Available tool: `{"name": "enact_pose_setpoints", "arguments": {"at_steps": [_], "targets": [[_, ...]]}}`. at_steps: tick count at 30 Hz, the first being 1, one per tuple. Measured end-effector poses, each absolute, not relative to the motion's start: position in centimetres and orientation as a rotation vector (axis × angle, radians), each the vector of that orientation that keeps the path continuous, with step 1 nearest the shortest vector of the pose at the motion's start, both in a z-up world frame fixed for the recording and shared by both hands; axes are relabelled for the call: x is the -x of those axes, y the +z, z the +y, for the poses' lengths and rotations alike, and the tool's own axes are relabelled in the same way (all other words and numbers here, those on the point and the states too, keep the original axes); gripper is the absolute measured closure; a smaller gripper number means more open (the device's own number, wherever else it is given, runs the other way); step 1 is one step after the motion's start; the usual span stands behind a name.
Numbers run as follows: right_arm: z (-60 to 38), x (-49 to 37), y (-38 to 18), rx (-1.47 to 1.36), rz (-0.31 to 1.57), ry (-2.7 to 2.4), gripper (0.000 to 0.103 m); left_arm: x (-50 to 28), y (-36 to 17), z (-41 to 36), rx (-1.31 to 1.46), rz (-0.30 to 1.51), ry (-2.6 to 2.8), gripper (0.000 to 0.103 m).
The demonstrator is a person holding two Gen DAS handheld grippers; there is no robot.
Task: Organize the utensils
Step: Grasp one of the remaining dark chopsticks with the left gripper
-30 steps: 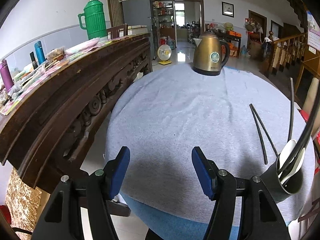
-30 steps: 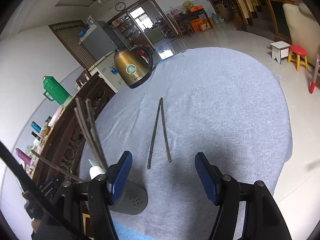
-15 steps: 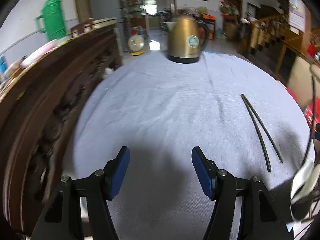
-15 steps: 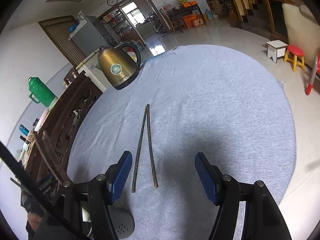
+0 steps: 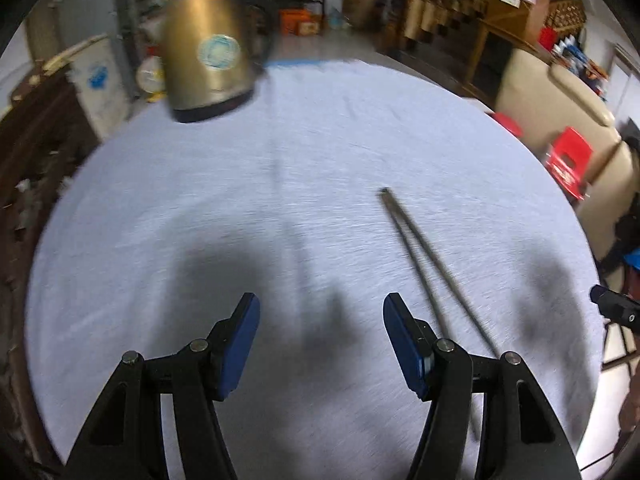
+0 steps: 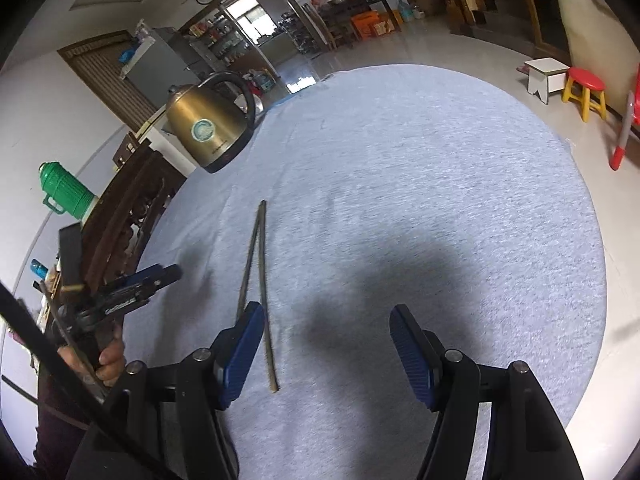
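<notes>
**Both grippers standing wide over the chopsticks**

The left gripper [image 5: 320, 322] is hovering with jaws wide and nothing between them. The pair of chopsticks [image 5: 424, 256] is lying on the grey tablecloth [image 5: 240, 200], just right of that gripper and beside the left finger of the right gripper [image 6: 326, 334], which is also standing wide, holding nothing. A brass kettle [image 6: 208, 128] is sitting at the far edge.

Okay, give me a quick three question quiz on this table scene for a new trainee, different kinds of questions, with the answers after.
1. True or false: the chopsticks lie flat on the grey tablecloth.
2. What does the right gripper hold? A) a chopstick B) nothing C) the kettle
3. Fill in: the gold ____ stands at the far edge.

Key: 1 true. 2 B, its fingers stand apart. 3 kettle.
</notes>
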State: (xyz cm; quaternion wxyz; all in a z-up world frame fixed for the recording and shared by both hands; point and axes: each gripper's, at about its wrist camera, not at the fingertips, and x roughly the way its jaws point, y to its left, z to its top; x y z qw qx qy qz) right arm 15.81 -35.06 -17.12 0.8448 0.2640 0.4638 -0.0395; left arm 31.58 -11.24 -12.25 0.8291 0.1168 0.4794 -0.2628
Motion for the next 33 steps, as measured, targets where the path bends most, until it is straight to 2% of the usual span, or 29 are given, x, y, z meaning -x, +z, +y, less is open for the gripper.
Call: {"name": "enact_pose_setpoints", "arguments": {"at_steps": [9, 22, 25, 27, 29, 30, 33], "targets": [[-36.2, -17.9, -17.9, -0.568, 0.984, -0.072, 0.034, -32.6, -14.7, -16.4, -0.322, 1.068, -0.665, 0.038], [-35.9, -20.0, -18.6, -0.564, 0.999, -0.055, 0.034, -34.6, -16.3, -18.3, -0.332, 1.113, -0.642, 0.038], [-35.9, -20.4, -18.7, -0.564, 1.004, -0.052, 0.034, -35.1, -16.4, -18.5, -0.362, 1.096, -0.624, 0.050], [-35.8, -20.7, -18.7, -0.555, 1.006, -0.050, 0.034, -35.6, -16.3, -18.0, -0.364, 1.095, -0.622, 0.066], [-35.7, -21.2, -18.8, -0.547, 1.010, -0.045, 0.034, -36.2, -16.3, -17.0, -0.353, 1.107, -0.618, 0.075], [-35.6, -21.6, -18.8, -0.544, 1.014, -0.039, 0.034, -36.4, -16.4, -16.5, -0.346, 1.115, -0.614, 0.078], [-34.9, -23.4, -19.1, -0.524, 1.038, -0.004, 0.034, -37.0, -16.4, -15.4, -0.339, 1.129, -0.612, 0.079]]}}
